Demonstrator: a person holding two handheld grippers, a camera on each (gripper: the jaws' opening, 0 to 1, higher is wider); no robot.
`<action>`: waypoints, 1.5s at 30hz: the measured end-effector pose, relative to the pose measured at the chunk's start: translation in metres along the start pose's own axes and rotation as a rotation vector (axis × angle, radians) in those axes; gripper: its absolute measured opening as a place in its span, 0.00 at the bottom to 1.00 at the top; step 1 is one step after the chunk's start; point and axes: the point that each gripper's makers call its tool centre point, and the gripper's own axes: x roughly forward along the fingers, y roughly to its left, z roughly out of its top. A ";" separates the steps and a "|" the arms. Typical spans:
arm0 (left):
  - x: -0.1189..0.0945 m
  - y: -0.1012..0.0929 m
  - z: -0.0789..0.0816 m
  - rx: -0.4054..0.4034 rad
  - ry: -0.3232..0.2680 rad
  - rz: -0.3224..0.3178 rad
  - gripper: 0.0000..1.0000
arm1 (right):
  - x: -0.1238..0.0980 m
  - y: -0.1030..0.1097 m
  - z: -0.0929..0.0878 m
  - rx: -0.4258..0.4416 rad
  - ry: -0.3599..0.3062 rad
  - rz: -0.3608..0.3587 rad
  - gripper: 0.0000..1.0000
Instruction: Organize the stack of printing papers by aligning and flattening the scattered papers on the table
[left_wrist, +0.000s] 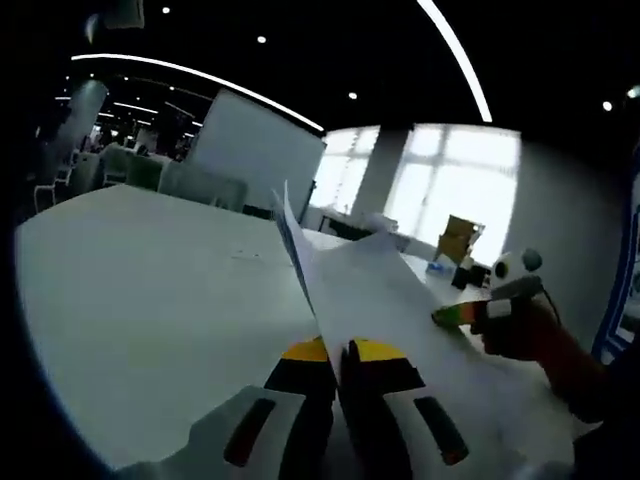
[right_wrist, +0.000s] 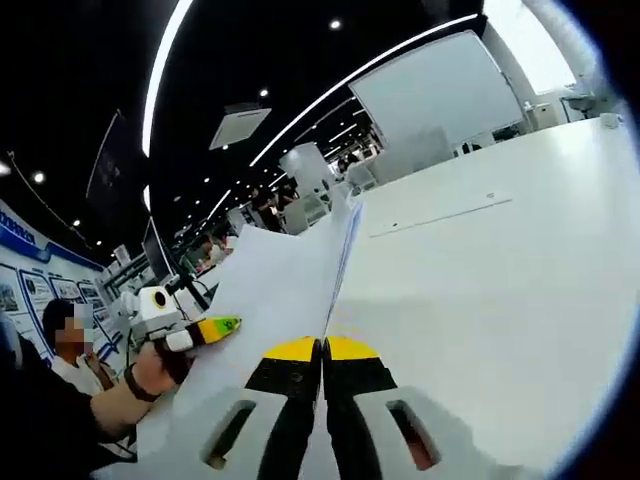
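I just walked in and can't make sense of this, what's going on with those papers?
A person is holding a stack of printing papers up off the white table with two hand-held grippers. The left hand-held gripper is shut on one edge of the stack, and the right hand-held gripper is shut on the opposite edge. The sheets stand roughly on edge between them, their edges not yet fully even. The stack has not been laid flat on the table yet.

The left gripper is seen with its yellow-tipped jaws pressed together, and the right gripper is likewise clamped tight. In the left gripper view the right gripper is carried in a hand at the right.
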 end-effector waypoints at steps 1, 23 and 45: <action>0.001 0.001 -0.002 0.010 0.005 0.005 0.09 | 0.000 0.000 0.001 0.000 0.003 -0.003 0.00; 0.019 0.015 -0.027 0.286 0.126 0.136 0.13 | 0.015 -0.034 -0.019 -0.155 0.093 -0.164 0.00; 0.017 0.037 -0.030 0.386 0.154 0.265 0.35 | 0.015 -0.036 -0.033 -0.339 0.118 -0.263 0.19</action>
